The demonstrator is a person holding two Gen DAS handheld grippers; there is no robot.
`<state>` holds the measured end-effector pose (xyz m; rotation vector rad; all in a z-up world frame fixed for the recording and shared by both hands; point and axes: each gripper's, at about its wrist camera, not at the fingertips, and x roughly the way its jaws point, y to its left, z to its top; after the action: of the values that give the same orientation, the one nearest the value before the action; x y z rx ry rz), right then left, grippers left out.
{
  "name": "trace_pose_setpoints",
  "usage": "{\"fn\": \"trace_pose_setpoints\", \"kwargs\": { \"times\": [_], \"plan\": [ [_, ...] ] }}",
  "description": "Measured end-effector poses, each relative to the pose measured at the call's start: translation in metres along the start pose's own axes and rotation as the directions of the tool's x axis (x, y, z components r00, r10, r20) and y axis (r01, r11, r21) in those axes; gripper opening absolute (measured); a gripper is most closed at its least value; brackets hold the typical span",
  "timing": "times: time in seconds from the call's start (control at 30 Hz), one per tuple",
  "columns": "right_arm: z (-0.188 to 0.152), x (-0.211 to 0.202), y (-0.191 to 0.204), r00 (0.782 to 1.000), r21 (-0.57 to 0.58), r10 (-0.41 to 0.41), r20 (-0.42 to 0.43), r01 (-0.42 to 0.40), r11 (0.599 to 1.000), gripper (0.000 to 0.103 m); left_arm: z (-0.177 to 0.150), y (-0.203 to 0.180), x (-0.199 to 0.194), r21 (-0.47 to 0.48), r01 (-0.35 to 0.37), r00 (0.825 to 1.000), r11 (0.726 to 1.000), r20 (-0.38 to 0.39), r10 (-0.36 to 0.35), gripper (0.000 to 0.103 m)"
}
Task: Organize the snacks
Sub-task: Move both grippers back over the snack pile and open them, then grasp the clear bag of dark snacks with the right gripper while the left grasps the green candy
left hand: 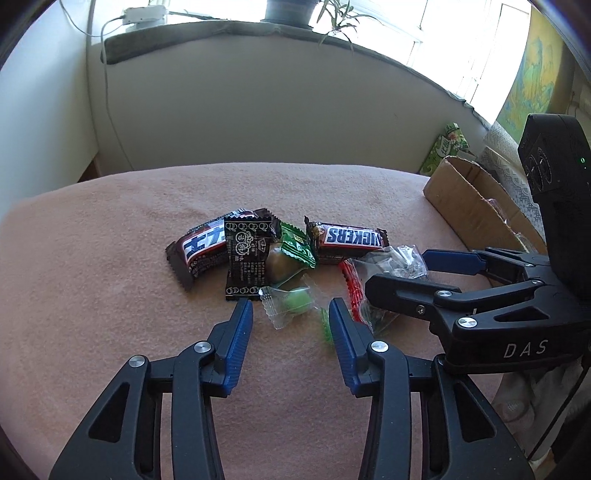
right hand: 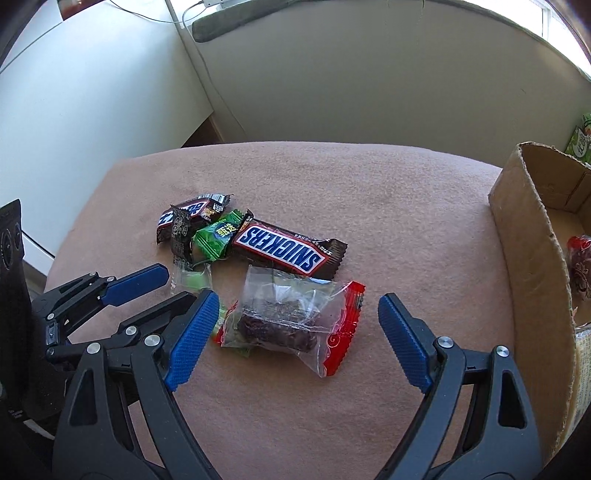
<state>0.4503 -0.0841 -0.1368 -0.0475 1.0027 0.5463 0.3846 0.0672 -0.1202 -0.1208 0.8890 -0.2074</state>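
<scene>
Snacks [right hand: 258,251] sit heaped mid-bench on the pink blanket [right hand: 369,192], the cardboard box [right hand: 532,258] off to the right. Left tongs [left hand: 291,314], partly apart, straddle a clear-wrapped green candy [left hand: 295,301]; right tongs [right hand: 295,325] gape wide around the red-edged date packet [right hand: 291,317], pads not touching. Picking stage, I'd say: next, squeeze, lift and carry to the box.

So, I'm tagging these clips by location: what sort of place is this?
Probably a room in a home: a surface covered by a pinkish-brown fleece blanket, a potted plant on the sunlit windowsill, and a torn brown cardboard box serving as the snack bin.
</scene>
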Motion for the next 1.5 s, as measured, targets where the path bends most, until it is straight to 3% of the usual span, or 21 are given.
{"fn": "trace_pose_setpoints", "kwargs": {
  "times": [0.17,0.23,0.37,0.5,0.57,1.07,1.5],
  "plan": [
    [-0.001,0.003,-0.009,1.0,0.026,0.02,-0.011,-0.019,0.999,0.086,0.004,-0.004,0.009,0.014,-0.007,1.0,1.0,-0.016,0.007,0.041],
    [-0.001,0.001,-0.013,1.0,0.03,0.017,-0.009,-0.016,0.999,0.074,0.005,-0.006,0.011,0.023,-0.014,1.0,1.0,-0.017,0.014,0.039],
    [-0.003,-0.002,-0.017,1.0,0.032,0.021,-0.007,-0.021,0.999,0.067,0.007,-0.005,0.012,0.025,-0.016,1.0,1.0,-0.017,0.017,0.038],
    [-0.005,-0.003,-0.018,1.0,0.037,0.027,0.002,-0.027,0.999,0.061,0.006,-0.011,0.015,0.055,-0.04,0.999,0.998,-0.014,0.041,0.018],
    [-0.006,-0.004,-0.018,1.0,0.033,0.03,0.004,-0.03,0.999,0.058,0.006,-0.011,0.016,0.055,-0.039,0.999,0.998,-0.013,0.039,0.016],
    [-0.015,-0.03,-0.017,0.998,0.011,0.027,0.059,-0.028,1.0,0.056,-0.001,-0.009,-0.015,0.047,-0.029,0.998,0.998,0.049,0.027,0.015],
    [-0.024,-0.079,-0.024,0.99,0.01,0.029,0.137,-0.031,0.999,0.056,0.007,-0.035,-0.051,0.079,0.034,0.993,0.996,0.112,-0.043,0.015]
  ]
}}
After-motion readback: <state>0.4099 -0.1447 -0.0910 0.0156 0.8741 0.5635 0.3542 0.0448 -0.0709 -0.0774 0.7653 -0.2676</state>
